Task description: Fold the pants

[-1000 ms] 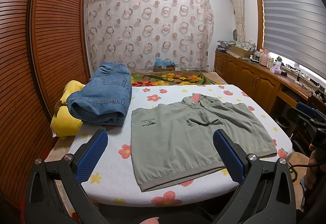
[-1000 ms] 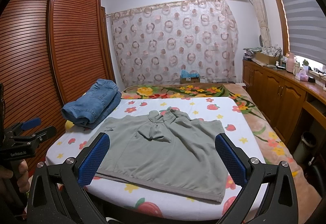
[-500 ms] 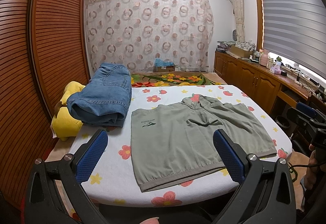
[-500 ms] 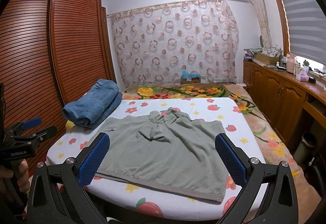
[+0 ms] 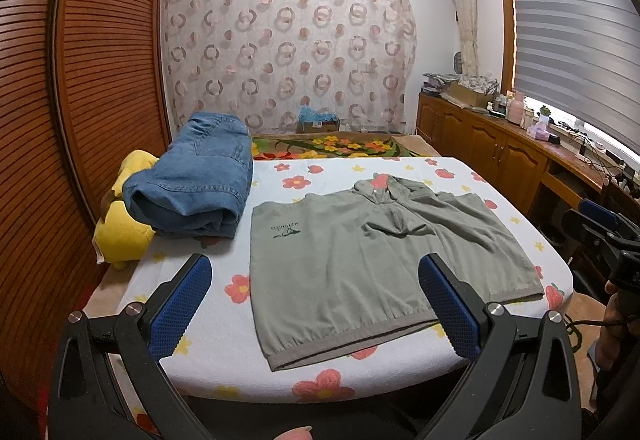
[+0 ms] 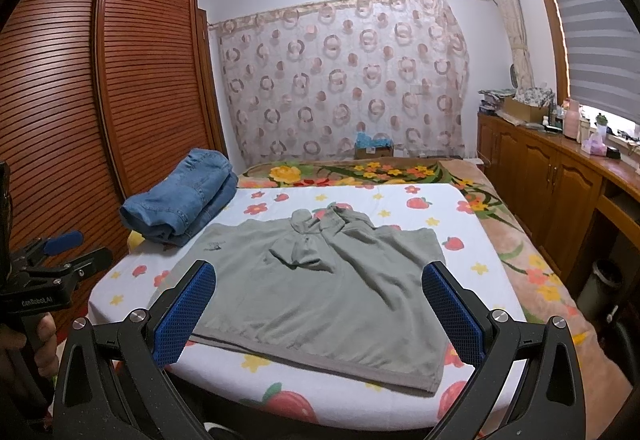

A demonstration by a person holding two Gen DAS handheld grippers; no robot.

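Denim is seen folded in a thick bundle, the jeans (image 5: pixel 192 188) parked at the far left of the bed (image 5: pixel 224 328), partly over a yellow plush toy (image 5: pixel 122 236) at the bed's edge. Beside them, close but apart, a grey-green hooded top (image 5: pixel 360 264) is spread flat across the flowered sheet. The left gripper (image 5: pixel 316 304) is held wide open above the near edge, nothing gripped. The right gripper (image 6: pixel 318 308) is likewise spread wide and empty, hovering over the top's hem.
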